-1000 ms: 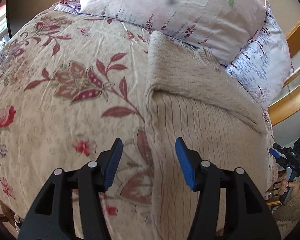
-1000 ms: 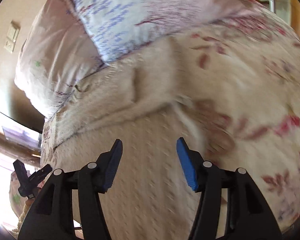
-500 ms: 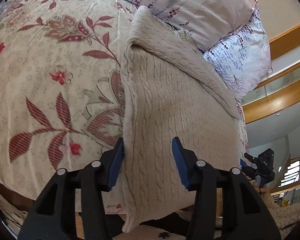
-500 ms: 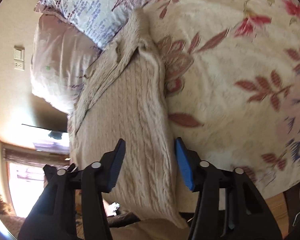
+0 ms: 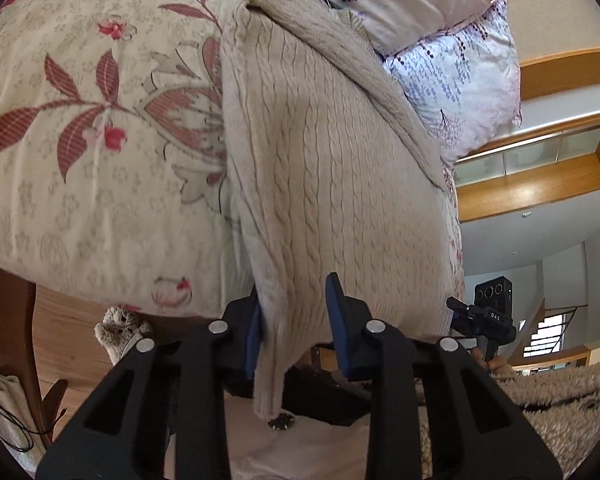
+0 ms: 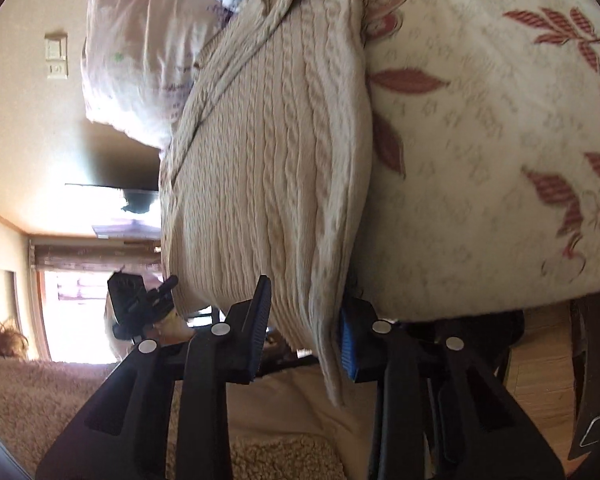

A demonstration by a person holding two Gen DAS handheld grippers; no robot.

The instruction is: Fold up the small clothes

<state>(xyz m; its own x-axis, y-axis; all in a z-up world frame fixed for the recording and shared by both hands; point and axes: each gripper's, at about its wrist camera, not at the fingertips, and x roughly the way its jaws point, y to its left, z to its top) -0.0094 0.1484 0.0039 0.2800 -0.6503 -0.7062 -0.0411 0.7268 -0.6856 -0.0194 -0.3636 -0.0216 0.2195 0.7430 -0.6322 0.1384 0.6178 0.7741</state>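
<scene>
A cream cable-knit sweater (image 5: 320, 152) lies lengthwise on the floral bedspread (image 5: 80, 128), its sleeves folded across the top near the pillows. Its bottom hem hangs over the bed's front edge. My left gripper (image 5: 294, 324) is open, its jaws either side of the hem's left corner. In the right wrist view the sweater (image 6: 268, 152) fills the middle, and my right gripper (image 6: 304, 328) is open around the hem's right corner. Each gripper shows small in the other's view, left (image 6: 140, 300) and right (image 5: 484, 316).
Two floral pillows (image 5: 452, 52) lie behind the sweater against the wall. The bed's wooden frame and floor (image 5: 72, 332) show below the edge, with a small plush toy (image 5: 120, 332) on the floor. A fleecy sleeve (image 5: 552, 392) is at the lower right.
Both grippers have drawn back from over the sweater's body to the bed's front edge and now straddle the hanging hem corners. The jaws have narrowed somewhat but stay open.
</scene>
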